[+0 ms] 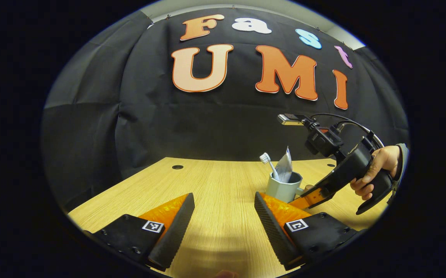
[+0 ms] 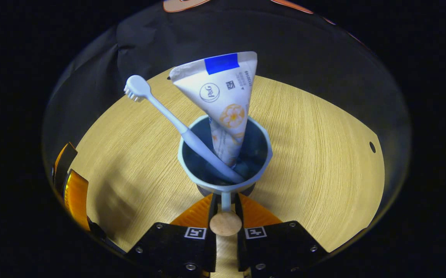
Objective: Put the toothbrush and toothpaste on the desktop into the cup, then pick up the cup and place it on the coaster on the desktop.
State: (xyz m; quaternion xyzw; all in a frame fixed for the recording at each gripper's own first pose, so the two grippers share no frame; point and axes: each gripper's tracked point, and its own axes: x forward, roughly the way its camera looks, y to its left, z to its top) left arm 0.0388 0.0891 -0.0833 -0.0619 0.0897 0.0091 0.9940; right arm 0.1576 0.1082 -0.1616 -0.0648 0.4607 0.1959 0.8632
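A pale blue-grey cup stands out in the right gripper view, seen from above. In it lean a light blue toothbrush, head up to the left, and a white toothpaste tube, crimped end up. My right gripper is shut on the cup's thin handle, which ends in a round tan knob. In the left gripper view the cup sits right of centre, with the right gripper and a hand at its right side. My left gripper hangs open over the wooden desktop, holding nothing.
The desktop has a cable hole at the far left and another near its right edge. Black cloth walls the booth behind the desk. Part of the left gripper shows at the left rim of the right gripper view.
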